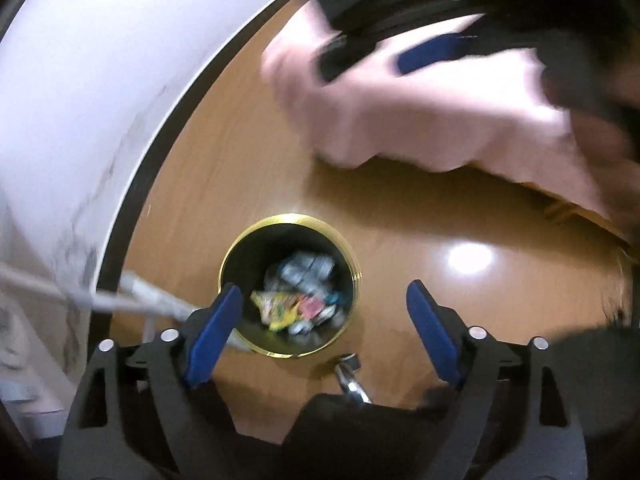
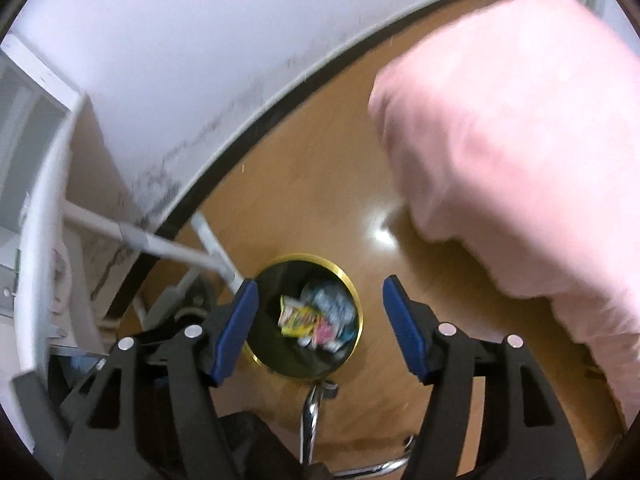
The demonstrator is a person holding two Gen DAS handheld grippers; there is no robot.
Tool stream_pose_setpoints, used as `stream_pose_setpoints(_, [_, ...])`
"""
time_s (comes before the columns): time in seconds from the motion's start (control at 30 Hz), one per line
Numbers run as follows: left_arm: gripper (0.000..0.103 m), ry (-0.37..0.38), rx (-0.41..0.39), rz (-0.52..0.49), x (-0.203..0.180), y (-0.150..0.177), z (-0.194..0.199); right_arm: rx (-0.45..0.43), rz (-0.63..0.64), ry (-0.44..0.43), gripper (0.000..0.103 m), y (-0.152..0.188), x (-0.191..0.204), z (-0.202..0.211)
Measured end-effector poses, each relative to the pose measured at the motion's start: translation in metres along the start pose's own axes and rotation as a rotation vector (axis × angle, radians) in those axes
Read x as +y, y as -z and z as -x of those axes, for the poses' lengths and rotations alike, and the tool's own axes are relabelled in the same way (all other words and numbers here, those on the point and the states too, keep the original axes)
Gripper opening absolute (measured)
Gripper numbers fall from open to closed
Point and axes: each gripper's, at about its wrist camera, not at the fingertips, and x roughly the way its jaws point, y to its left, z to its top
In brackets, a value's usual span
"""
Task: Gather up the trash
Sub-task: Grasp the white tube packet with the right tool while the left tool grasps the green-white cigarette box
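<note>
Both tongs stand released, with nothing between their blue pads. My left tongs (image 1: 325,298) hang high over the floor (image 1: 420,216), and the trash bin (image 1: 289,287), black with a gold rim, sits below them, its mouth showing between the pads and nearer the left one at 9 o'clock. Inside it lies the trash (image 1: 298,294): crumpled silver-grey wrappers at 12 o'clock, a yellow packet and a pink scrap at 6 o'clock. Above, at 1 o'clock, a pink sleeve (image 1: 420,120) crosses the left wrist view, with my other tongs blurred beyond it.

My right tongs (image 2: 320,304) are also spread wide over the same bin, seen at (image 2: 308,316), which lies between the pads, closer to the left one. A pale rod (image 2: 140,240) slants in from 9 o'clock towards the rim. A chrome leg (image 2: 312,412) shows at 6 o'clock. Blur smears the finer detail.
</note>
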Motion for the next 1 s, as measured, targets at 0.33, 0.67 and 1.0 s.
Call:
stream_pose_setpoints(0.33, [0.094, -0.291, -0.305, 0.109, 0.145, 0.066, 0.196, -0.204, 0.345, -0.207, 0.078, -0.027, 0.159, 0.095])
stream_pose_setpoints(0.67, [0.094, -0.521, -0.020, 0.351, 0.396, 0.205, 0.205, -0.044, 0.678, -0.358, 0.079, -0.022, 0.362, 0.035])
stream_pose_setpoints(1.0, [0.094, -0.347, -0.087, 0.368, 0.434, 0.199, 0.186, 0.039, 0.775, -0.375, 0.079, -0.019, 0.486, -0.007])
